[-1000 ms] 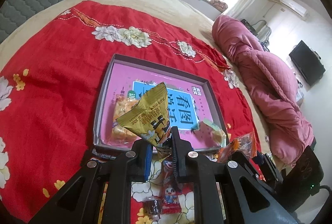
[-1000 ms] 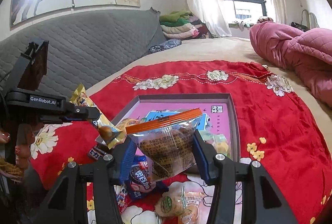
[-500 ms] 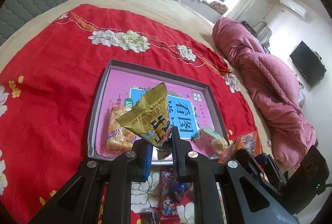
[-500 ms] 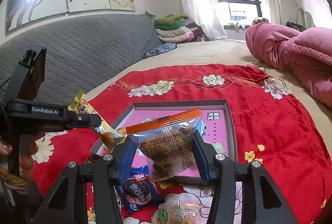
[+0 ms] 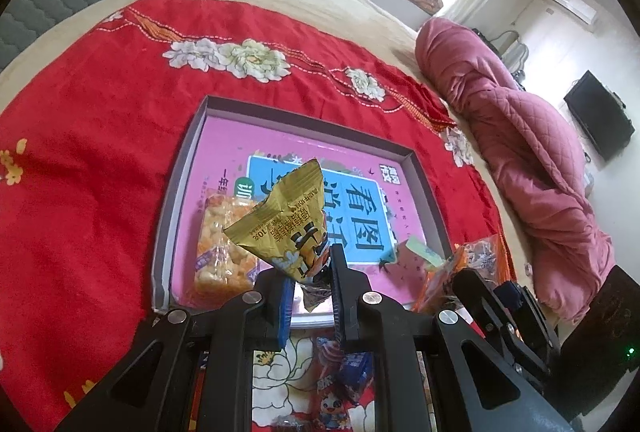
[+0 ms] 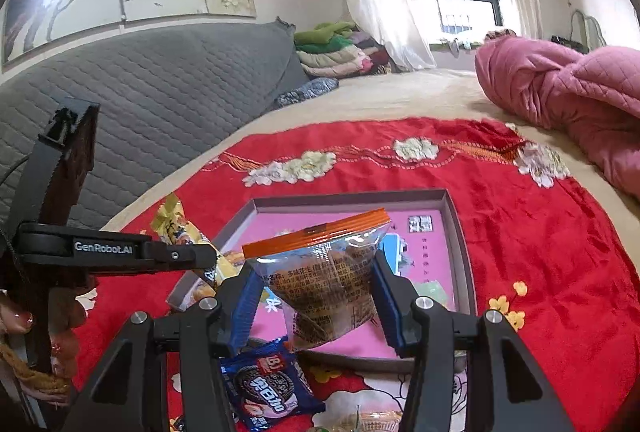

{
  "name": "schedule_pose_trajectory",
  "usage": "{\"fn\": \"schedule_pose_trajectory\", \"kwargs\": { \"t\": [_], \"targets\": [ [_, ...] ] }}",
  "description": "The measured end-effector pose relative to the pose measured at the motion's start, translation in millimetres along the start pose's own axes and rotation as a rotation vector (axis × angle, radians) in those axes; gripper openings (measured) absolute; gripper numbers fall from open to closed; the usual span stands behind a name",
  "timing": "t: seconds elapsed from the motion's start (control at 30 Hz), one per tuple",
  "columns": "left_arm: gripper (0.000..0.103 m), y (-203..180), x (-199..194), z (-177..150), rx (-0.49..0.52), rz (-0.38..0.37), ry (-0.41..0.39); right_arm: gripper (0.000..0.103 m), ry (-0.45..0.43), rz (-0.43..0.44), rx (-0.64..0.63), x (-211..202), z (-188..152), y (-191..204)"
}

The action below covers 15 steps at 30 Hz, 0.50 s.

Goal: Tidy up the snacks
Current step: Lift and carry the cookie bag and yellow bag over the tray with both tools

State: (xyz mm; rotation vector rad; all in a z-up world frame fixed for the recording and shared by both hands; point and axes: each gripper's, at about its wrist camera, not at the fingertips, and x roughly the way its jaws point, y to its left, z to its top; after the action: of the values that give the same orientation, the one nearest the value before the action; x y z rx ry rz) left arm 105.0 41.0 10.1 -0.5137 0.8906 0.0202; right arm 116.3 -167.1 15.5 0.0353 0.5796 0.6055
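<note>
Hovering over the shallow box lid [image 5: 176, 192] on the red bedspread [image 5: 80, 152], left tongs [image 5: 310, 274] pinch a yellow snack packet [image 5: 280, 224], right tongs [image 6: 316, 296] squeeze a clear orange-topped peanut bag [image 6: 324, 272]. Oreo pack [image 6: 264, 388] lies below.

I see the box lid [image 5: 182, 192] lying on the cloth [image 5: 80, 152] on the bed [image 6: 420, 92]. In the lid, puffed-snack packet [image 5: 218, 244] at 9 o'clock. Cookie packet [image 6: 268, 388] on the cloth at 6 o'clock. Quilt [image 5: 532, 152] at 3 o'clock.
</note>
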Motion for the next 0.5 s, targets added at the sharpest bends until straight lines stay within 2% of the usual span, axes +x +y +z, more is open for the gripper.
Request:
{"fn": "schedule_pose_trajectory", "kwargs": {
  "t": [0.3, 0.5],
  "targets": [
    [0.016, 2.9, 13.2, -0.1, -0.007, 0.002, 0.022, 0.052, 0.053, -0.07, 0.097, 14.2, -9.7, -28.6],
    [0.016, 4.1, 19.6, 0.0, -0.009, 0.003, 0.035, 0.052, 0.051, -0.076, 0.112, 20.0, -10.6, -36.2]
  ]
}}
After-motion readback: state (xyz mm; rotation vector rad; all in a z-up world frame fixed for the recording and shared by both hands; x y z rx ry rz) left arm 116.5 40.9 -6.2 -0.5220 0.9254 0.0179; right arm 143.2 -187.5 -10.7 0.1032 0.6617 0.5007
